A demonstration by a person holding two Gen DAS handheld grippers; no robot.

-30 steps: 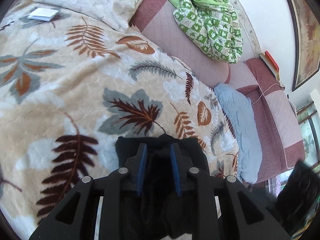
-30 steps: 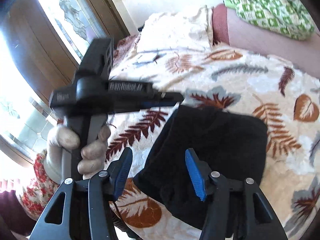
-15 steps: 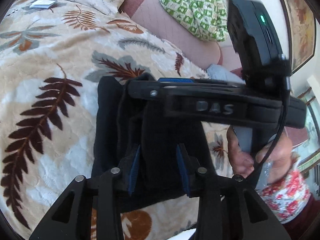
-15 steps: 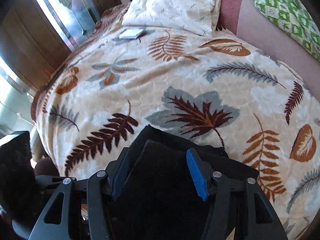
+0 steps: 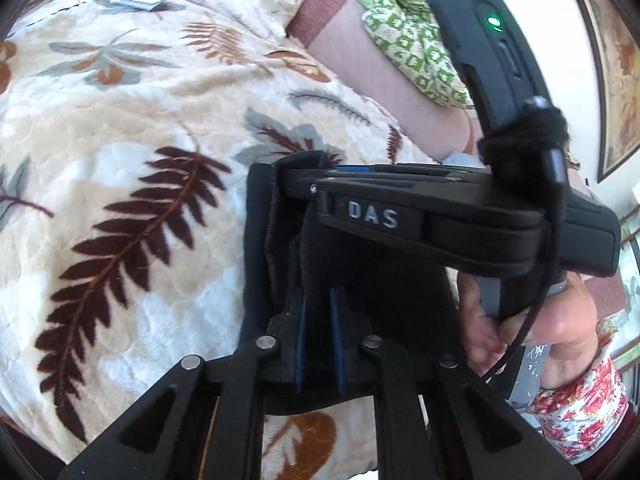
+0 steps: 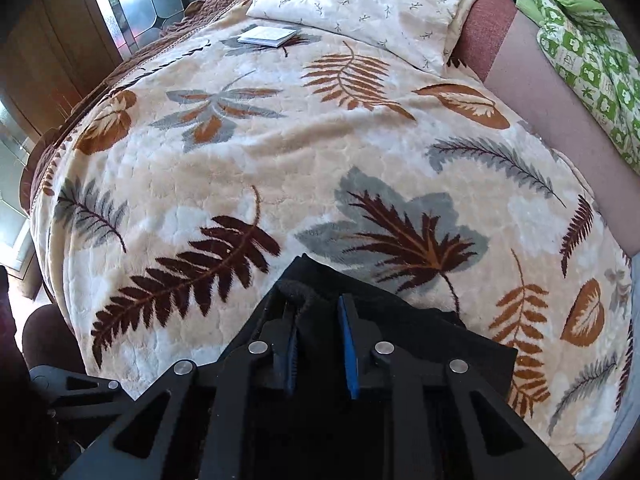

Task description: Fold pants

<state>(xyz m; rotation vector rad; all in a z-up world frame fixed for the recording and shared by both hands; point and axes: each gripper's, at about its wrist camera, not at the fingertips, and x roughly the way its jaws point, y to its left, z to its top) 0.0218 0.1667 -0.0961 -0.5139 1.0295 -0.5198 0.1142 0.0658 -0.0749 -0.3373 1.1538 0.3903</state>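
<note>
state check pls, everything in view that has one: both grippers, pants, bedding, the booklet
left gripper: shut on the pants
right gripper: jaws just closing, pinching a fold of the pants
pants: black, folded, lying on the blanket
blanket: spread flat
booklet: closed, lying flat
green quilt: bunched up

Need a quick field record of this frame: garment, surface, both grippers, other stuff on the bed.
garment: black pants, folded into a compact stack
surface: leaf-print blanket on a bed
left gripper: jaws just closed, shut on pants edge
right gripper: jaws just closed on a bunched pants fold
right hand: gripping its handle, seen from left wrist
other: pillow, small white booklet, green quilt
</note>
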